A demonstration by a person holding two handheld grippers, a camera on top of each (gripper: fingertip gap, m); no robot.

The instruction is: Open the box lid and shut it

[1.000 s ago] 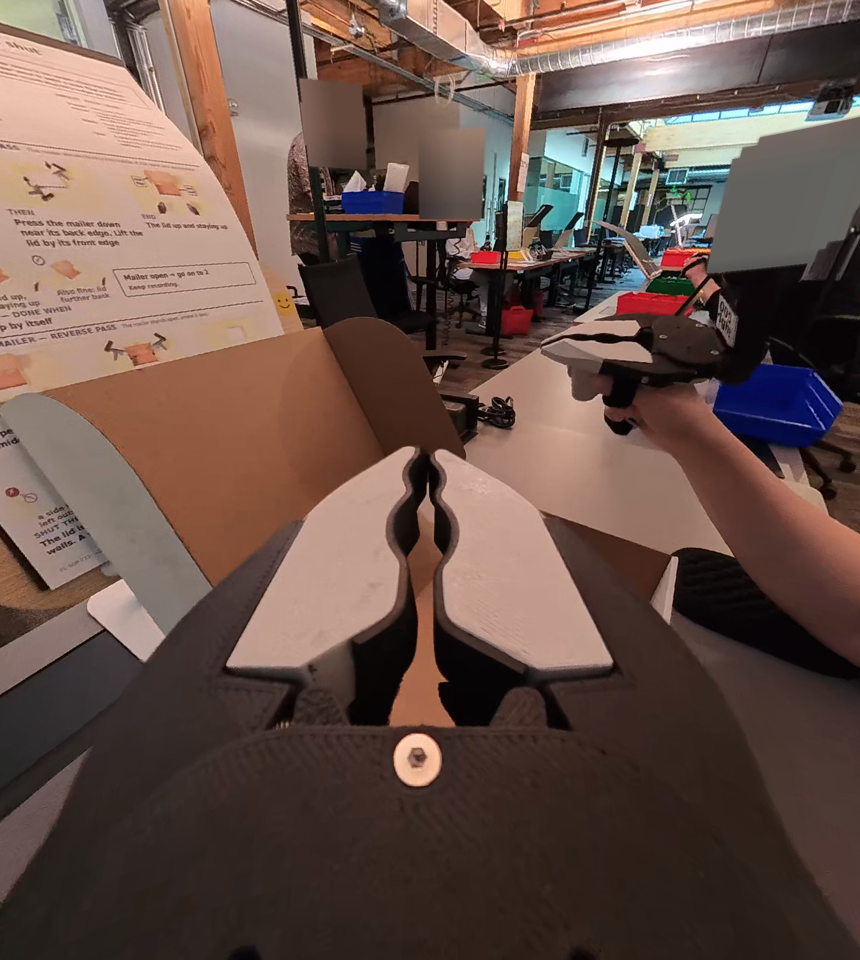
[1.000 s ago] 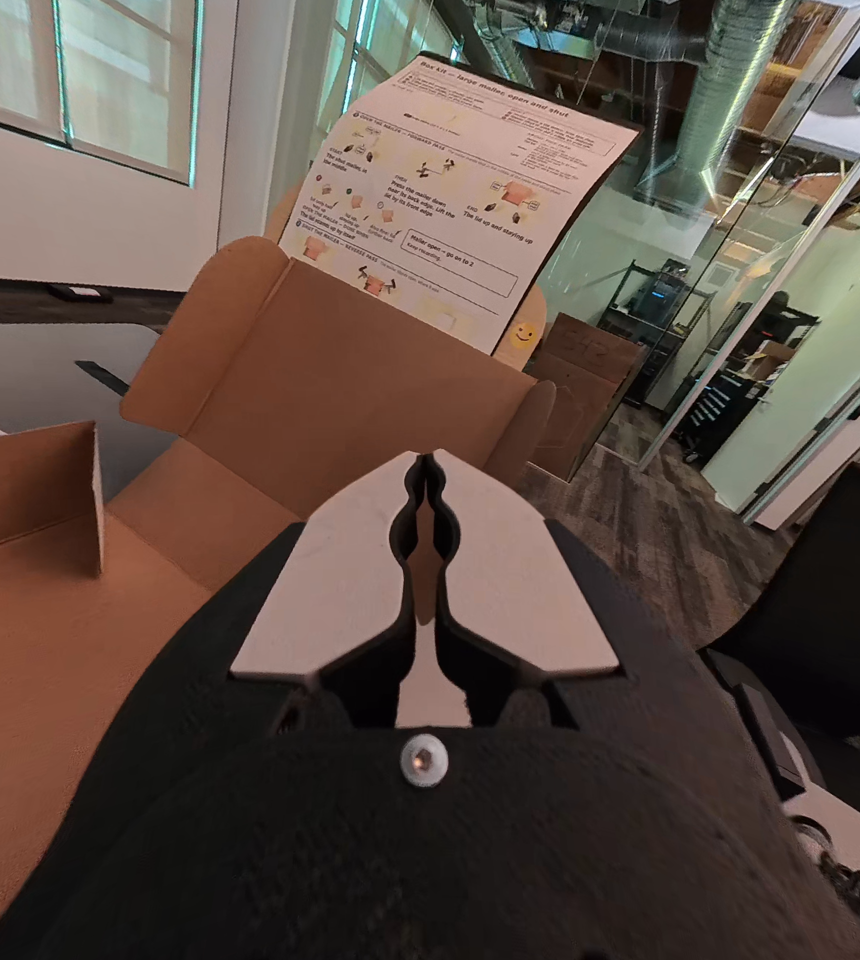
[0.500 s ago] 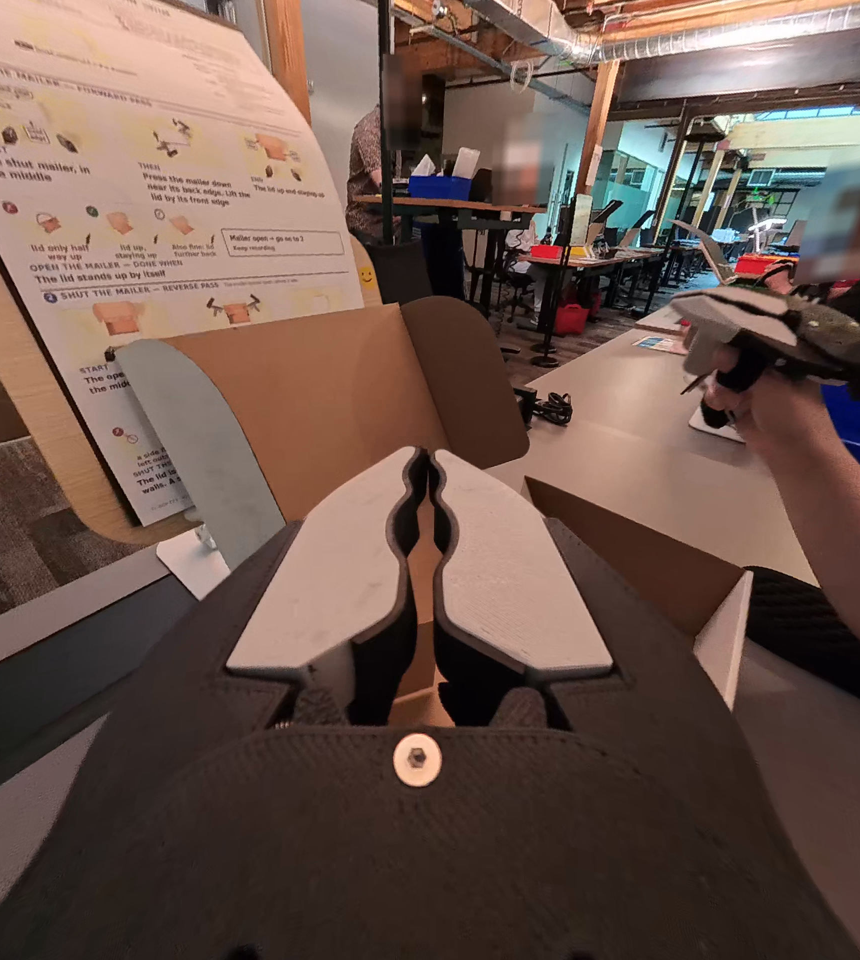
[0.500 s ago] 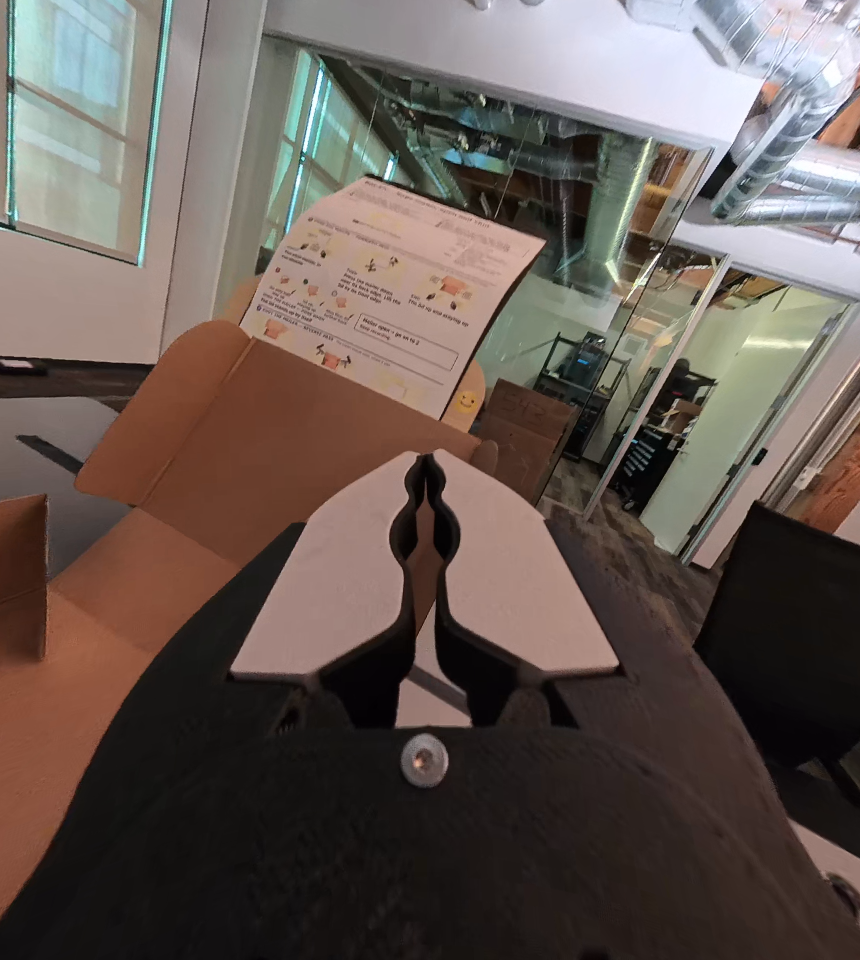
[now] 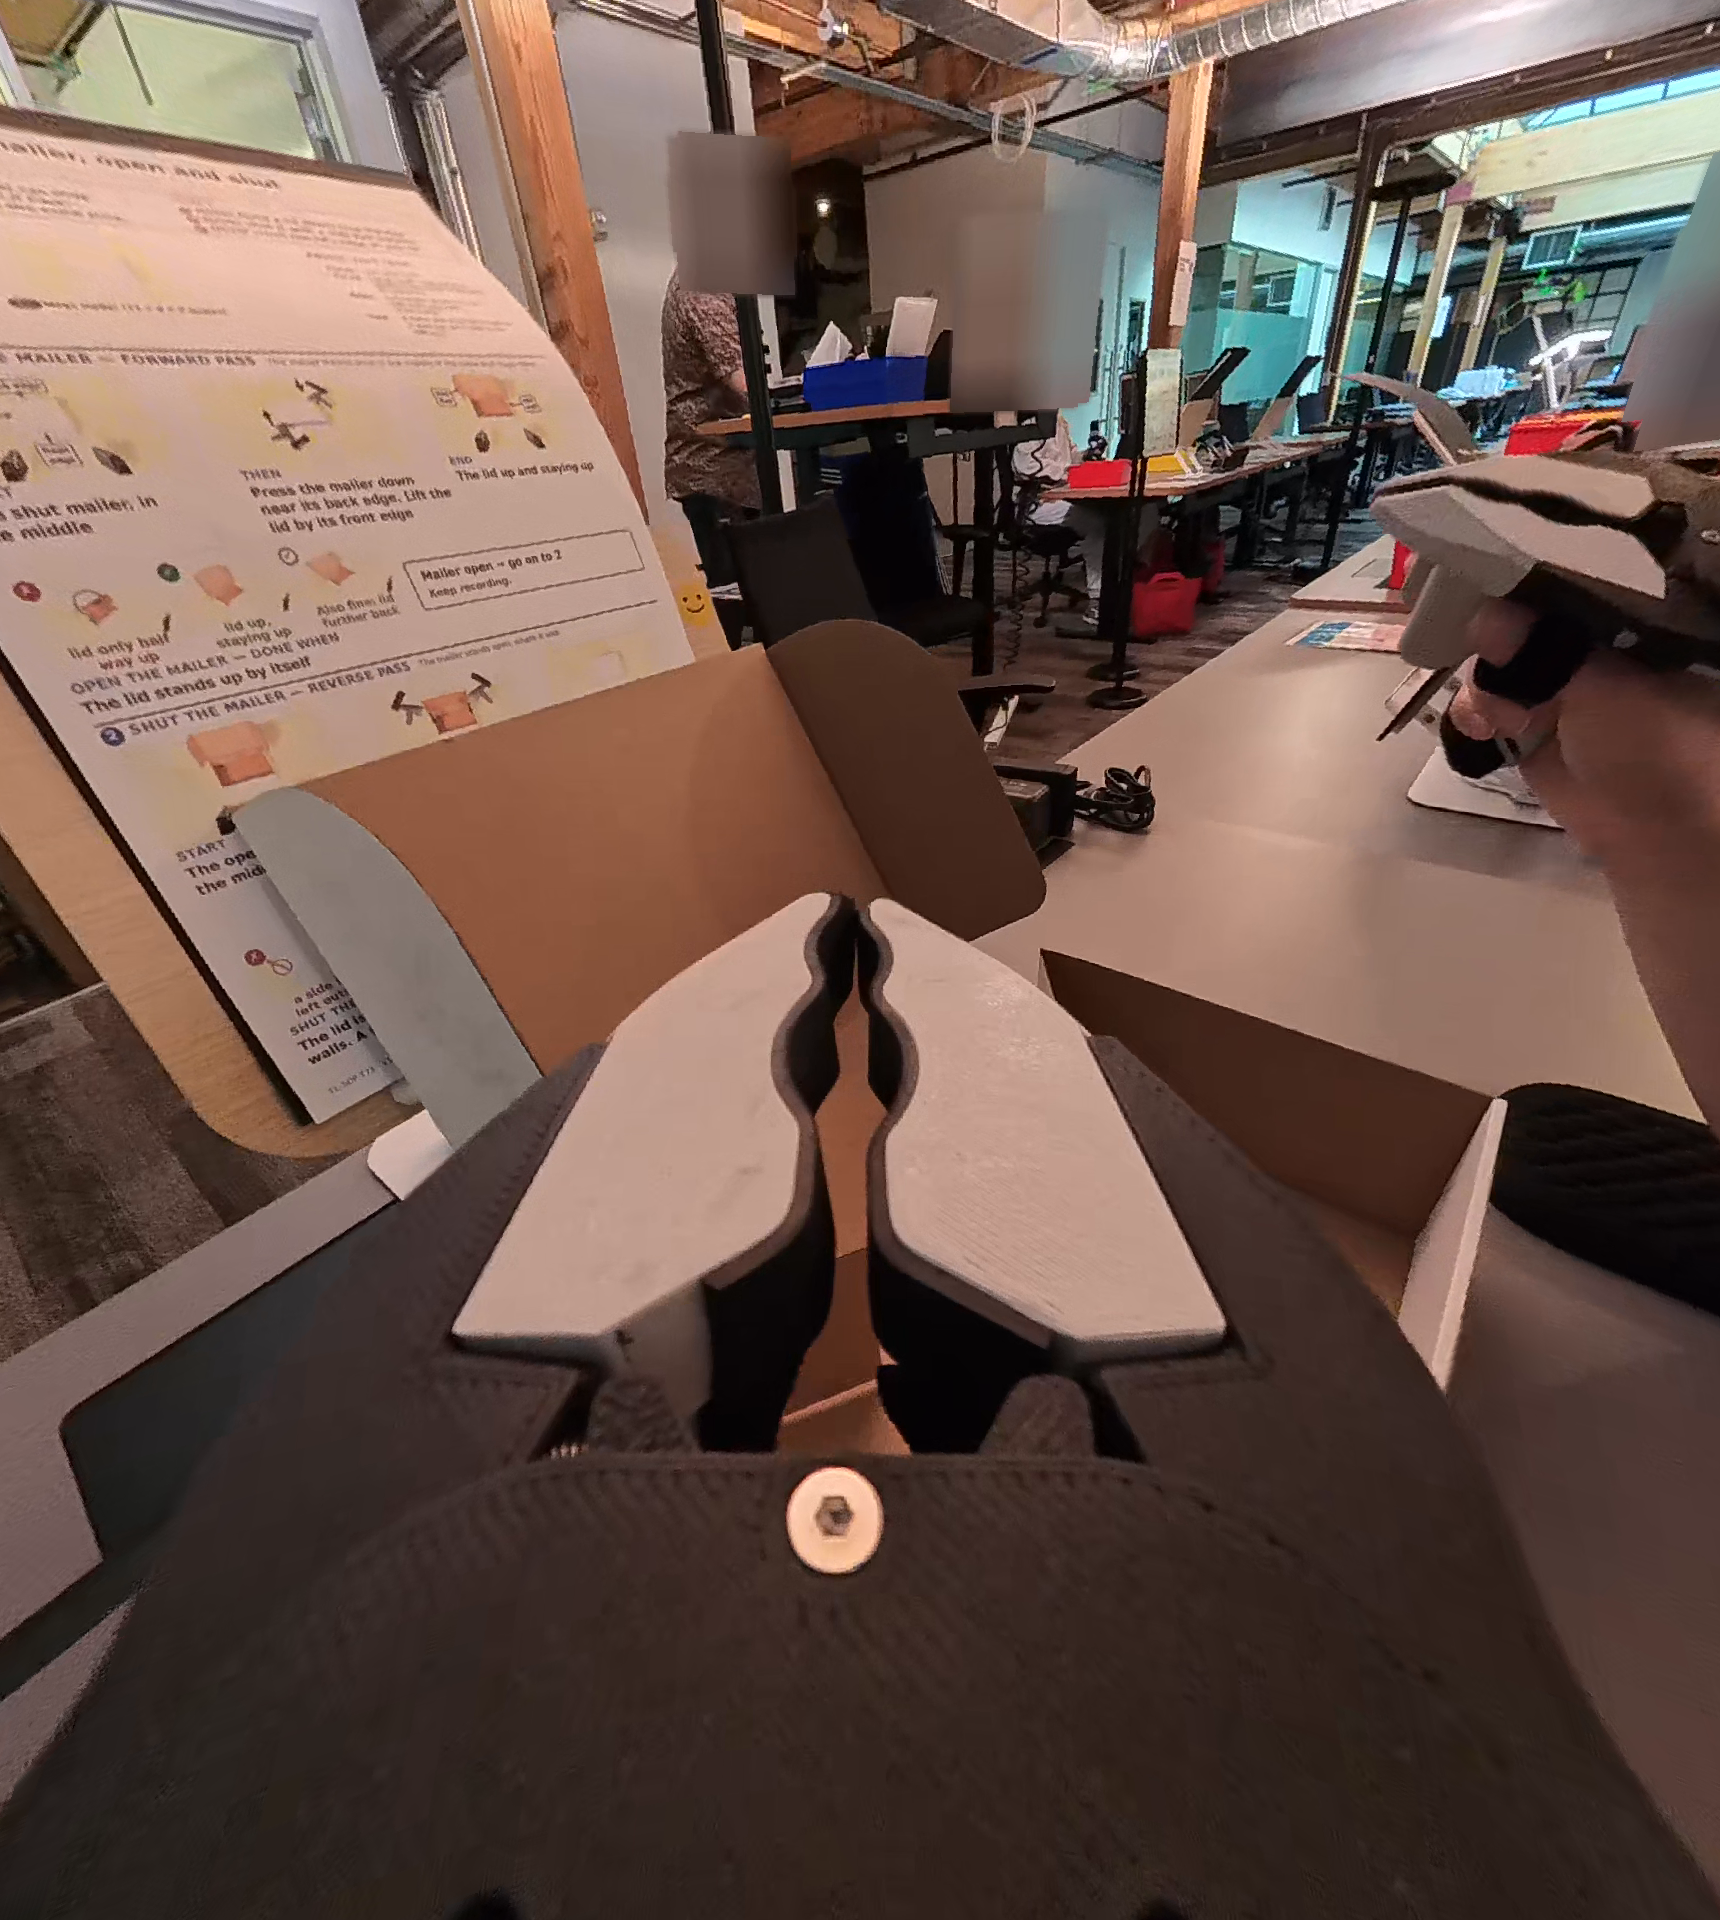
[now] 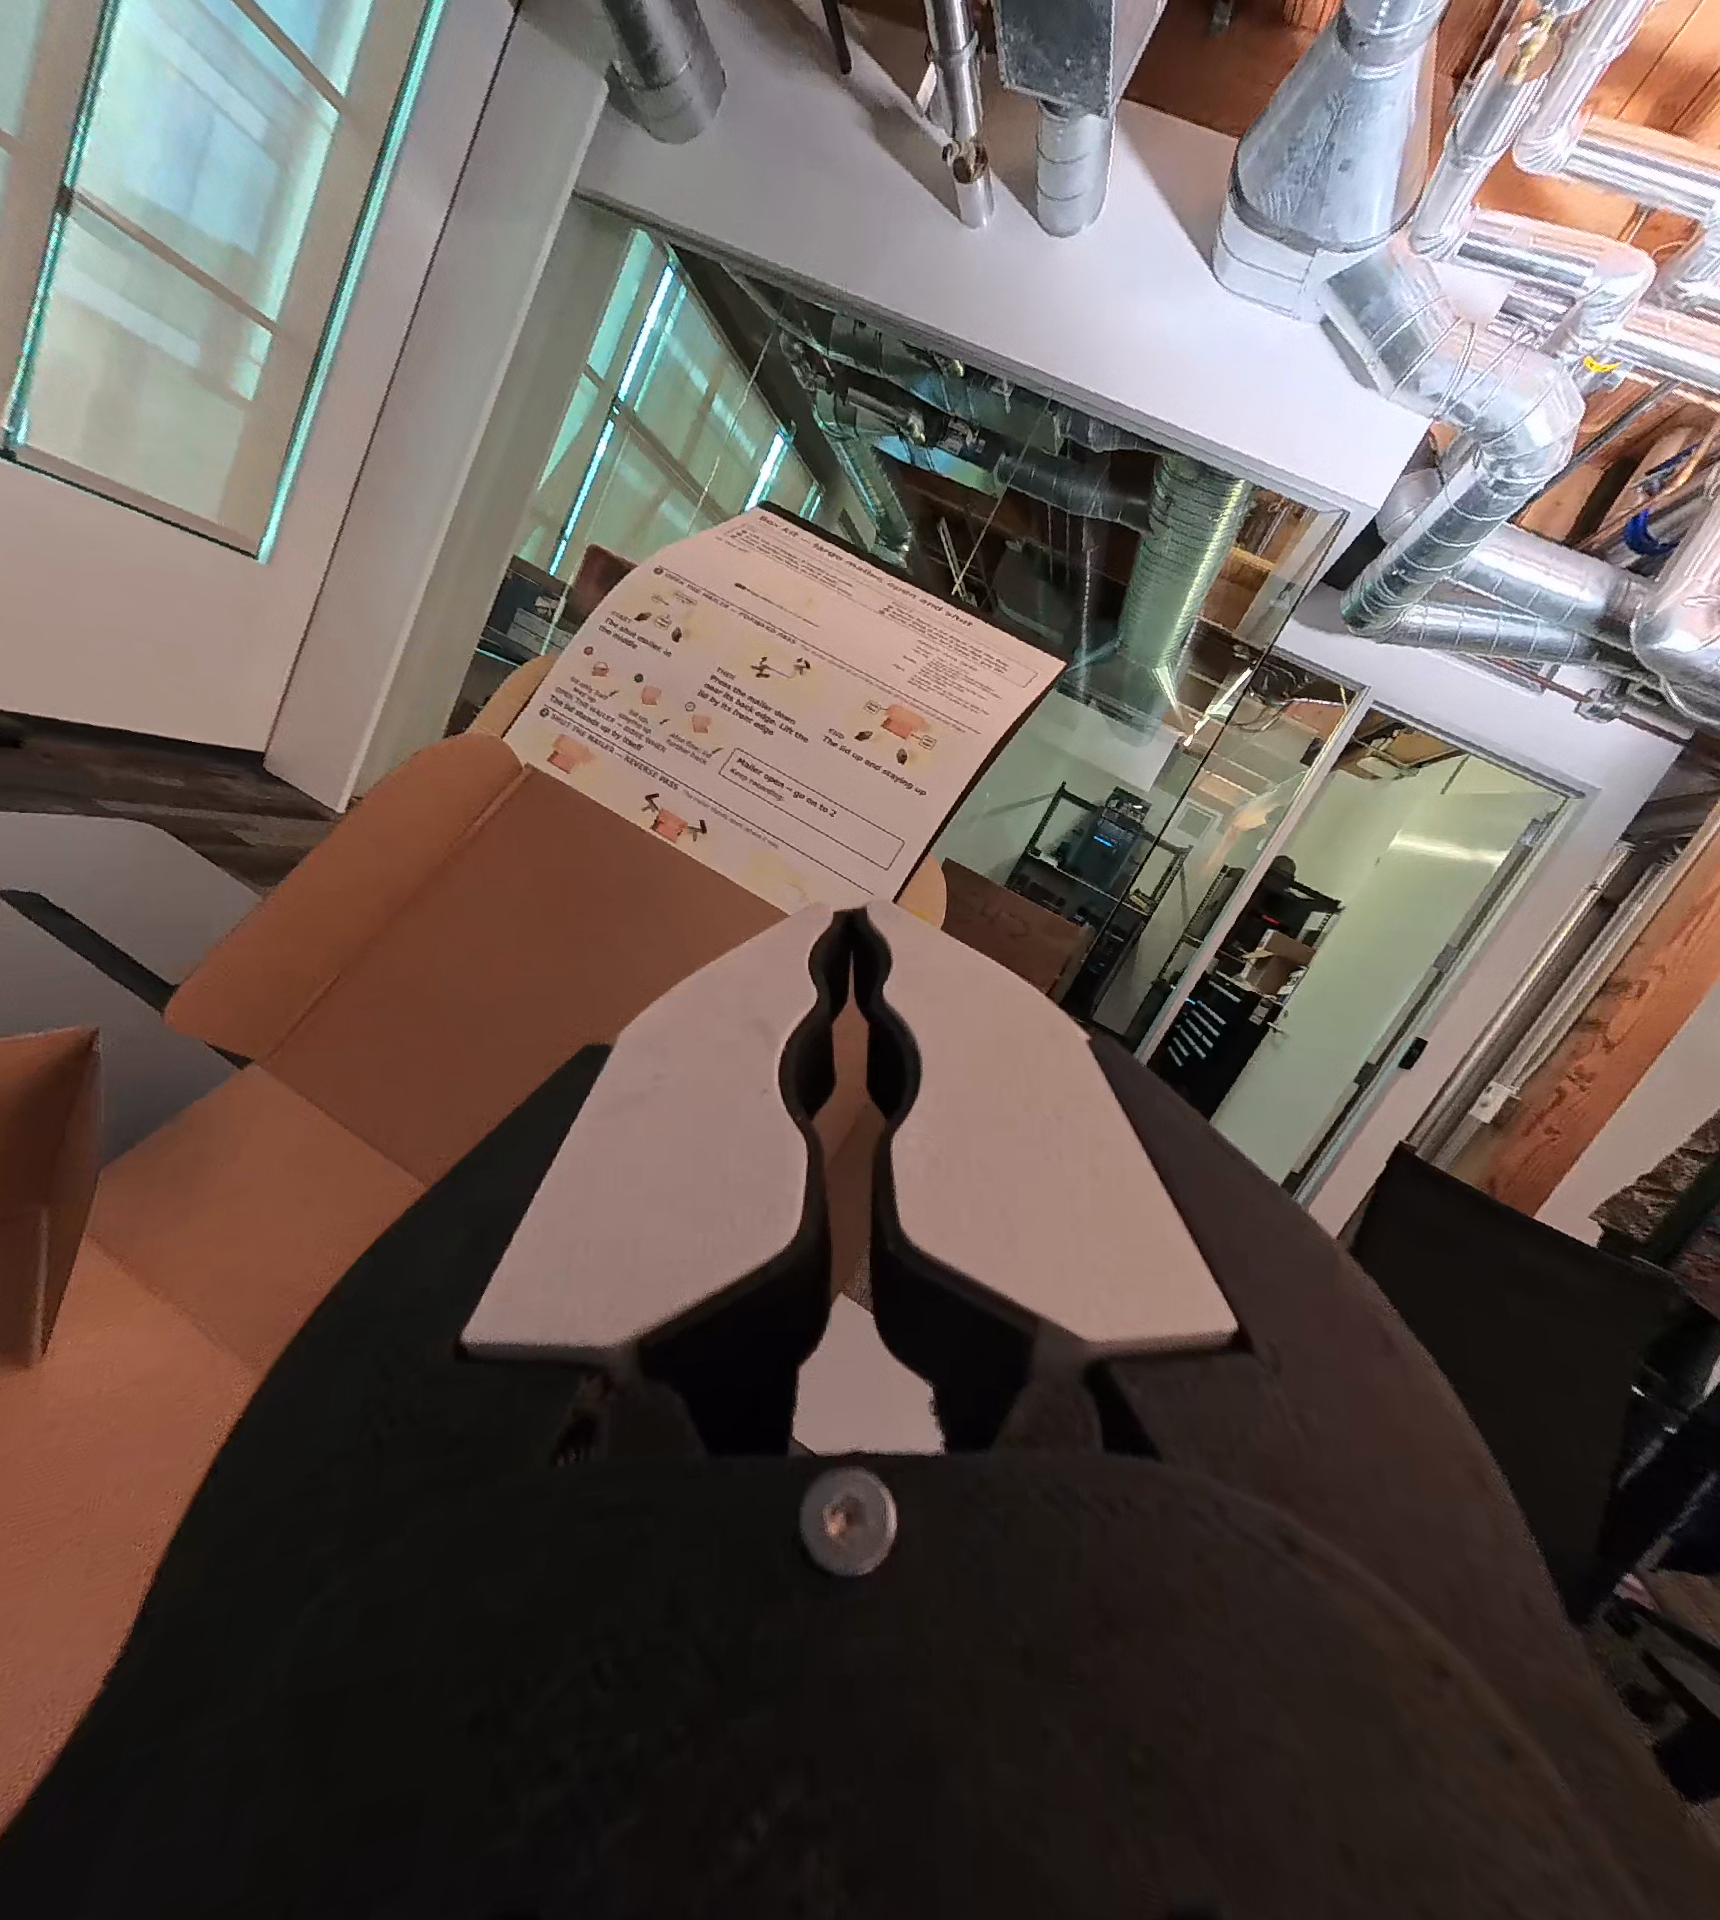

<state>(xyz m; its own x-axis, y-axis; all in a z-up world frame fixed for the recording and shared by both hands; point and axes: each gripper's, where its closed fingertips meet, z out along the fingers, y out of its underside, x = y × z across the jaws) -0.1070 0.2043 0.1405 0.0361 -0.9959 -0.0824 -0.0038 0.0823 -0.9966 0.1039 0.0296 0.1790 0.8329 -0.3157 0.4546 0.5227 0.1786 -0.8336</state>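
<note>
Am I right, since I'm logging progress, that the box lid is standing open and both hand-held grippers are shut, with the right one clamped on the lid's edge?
Not quite. The right hand-held gripper is shut but holds nothing; the left wrist view shows it raised in the air, apart from the lid. The lid stands open, and the left hand-held gripper is shut.

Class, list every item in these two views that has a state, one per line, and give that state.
Brown cardboard mailer box: open.
Brown cardboard box lid: raised, standing upright at the back.
Rounded side flap of the lid: folded forward.
Left gripper: shut, empty, above the box.
Right gripper: shut, empty, held up off the box.
Printed instruction sheet on its board: propped up behind the lid.
</note>
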